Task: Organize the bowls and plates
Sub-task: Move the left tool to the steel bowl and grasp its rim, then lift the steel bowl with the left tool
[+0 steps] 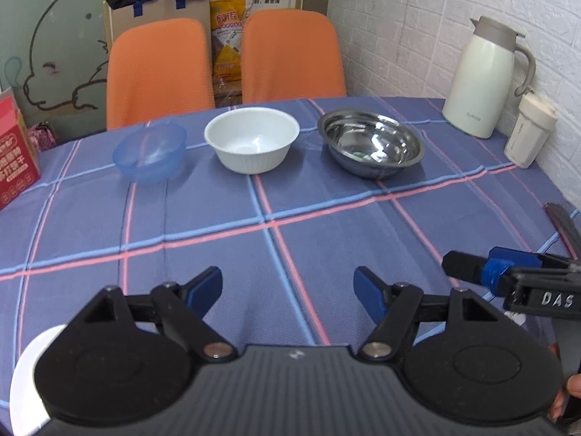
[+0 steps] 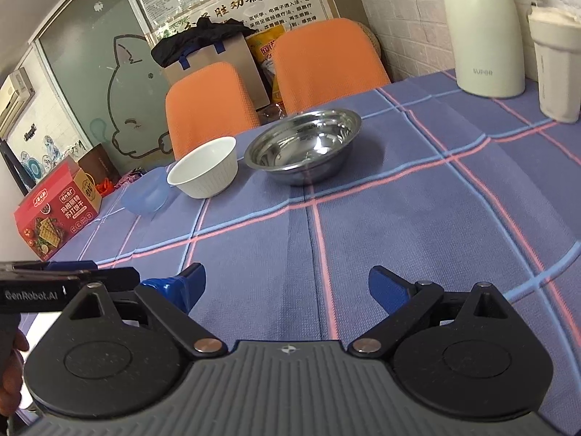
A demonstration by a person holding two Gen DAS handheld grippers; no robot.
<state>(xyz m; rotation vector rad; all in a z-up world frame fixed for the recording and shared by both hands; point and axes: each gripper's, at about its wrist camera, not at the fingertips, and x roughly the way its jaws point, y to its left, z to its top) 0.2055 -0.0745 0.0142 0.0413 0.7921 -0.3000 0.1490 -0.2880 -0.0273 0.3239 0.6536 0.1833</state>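
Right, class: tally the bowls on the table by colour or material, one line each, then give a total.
Blue bowl: 1
White bowl: 1
Steel bowl: 1
Total: 3 bowls, standing in a row on the checked tablecloth.

Left gripper (image 1: 288, 285) jaws apart, empty, over plaid tablecloth (image 1: 326, 225); blue bowl (image 1: 149, 152), white bowl (image 1: 251, 139), steel bowl (image 1: 370, 143) in row beyond.
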